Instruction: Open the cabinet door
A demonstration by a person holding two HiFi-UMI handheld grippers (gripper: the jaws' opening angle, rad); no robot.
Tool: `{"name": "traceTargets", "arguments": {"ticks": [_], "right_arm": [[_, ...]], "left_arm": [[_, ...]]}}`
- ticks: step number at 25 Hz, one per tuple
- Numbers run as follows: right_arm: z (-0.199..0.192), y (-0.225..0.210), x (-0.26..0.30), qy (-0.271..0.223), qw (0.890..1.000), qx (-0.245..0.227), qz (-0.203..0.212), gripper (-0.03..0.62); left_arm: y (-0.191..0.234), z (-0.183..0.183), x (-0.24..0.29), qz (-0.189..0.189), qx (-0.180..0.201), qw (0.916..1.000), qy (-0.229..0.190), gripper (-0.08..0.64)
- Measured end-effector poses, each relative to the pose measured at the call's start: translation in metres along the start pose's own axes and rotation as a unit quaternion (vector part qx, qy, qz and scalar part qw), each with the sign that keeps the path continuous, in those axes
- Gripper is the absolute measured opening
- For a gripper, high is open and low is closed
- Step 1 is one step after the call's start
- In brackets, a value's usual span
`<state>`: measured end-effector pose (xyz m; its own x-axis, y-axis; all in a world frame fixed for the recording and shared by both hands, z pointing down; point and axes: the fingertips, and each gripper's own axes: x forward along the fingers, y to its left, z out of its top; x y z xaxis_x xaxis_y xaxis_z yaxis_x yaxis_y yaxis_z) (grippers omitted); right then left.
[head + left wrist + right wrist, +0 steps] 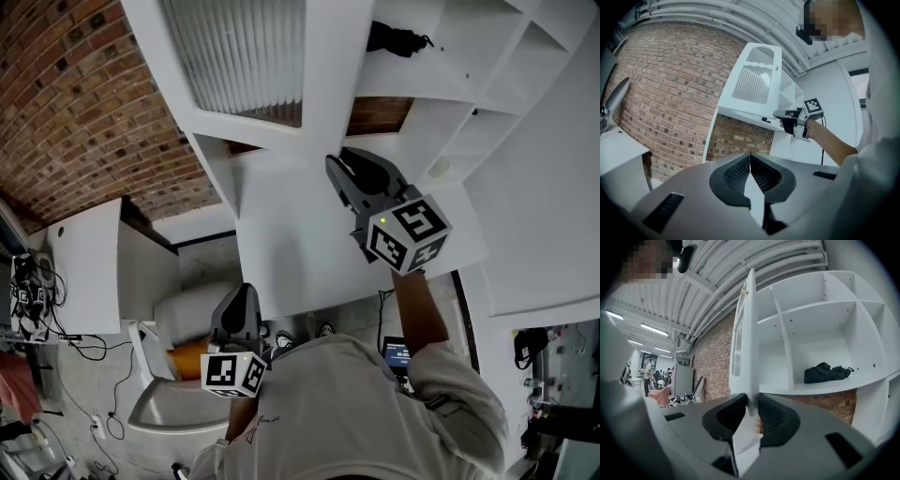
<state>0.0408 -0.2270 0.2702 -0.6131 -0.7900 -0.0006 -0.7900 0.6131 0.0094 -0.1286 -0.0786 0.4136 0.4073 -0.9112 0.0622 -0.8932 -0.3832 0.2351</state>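
The cabinet door, a tall white frame with a ribbed glass panel, stands swung out from the cabinet. In the right gripper view it is seen edge-on, its long axis upright. The right gripper has its fingers pinching the lower part of the door's free edge, and the pads look to be pressing on both faces. Beyond the door the open shelves show, with a dark bundle of cloth on one of them.

The left gripper is held low and well apart from the cabinet. Its fingers are pressed together on nothing, and it points toward the brick wall. So only the right hand is on the door.

What matters for the next move is where the hinge lies. I judge it to be at the door's far edge, straight ahead of the right fingers at the cabinet body. Any further opening would then have to sweep sideways in an arc round that upright line, not pull straight back. The grip sits near the bottom of a long edge, so a slip or twist seems possible.
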Motion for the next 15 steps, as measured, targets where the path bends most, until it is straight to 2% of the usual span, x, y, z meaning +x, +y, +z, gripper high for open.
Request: {"name": "traceTargets", "arguments": {"ticks": [15], "right_arm": [[0.0,0.012,-0.007,-0.003,1.0,-0.001,0.012,0.08]], "left_arm": [[-0.001,-0.002,0.006,-0.001,0.001,1.0,0.004,0.017]]}}
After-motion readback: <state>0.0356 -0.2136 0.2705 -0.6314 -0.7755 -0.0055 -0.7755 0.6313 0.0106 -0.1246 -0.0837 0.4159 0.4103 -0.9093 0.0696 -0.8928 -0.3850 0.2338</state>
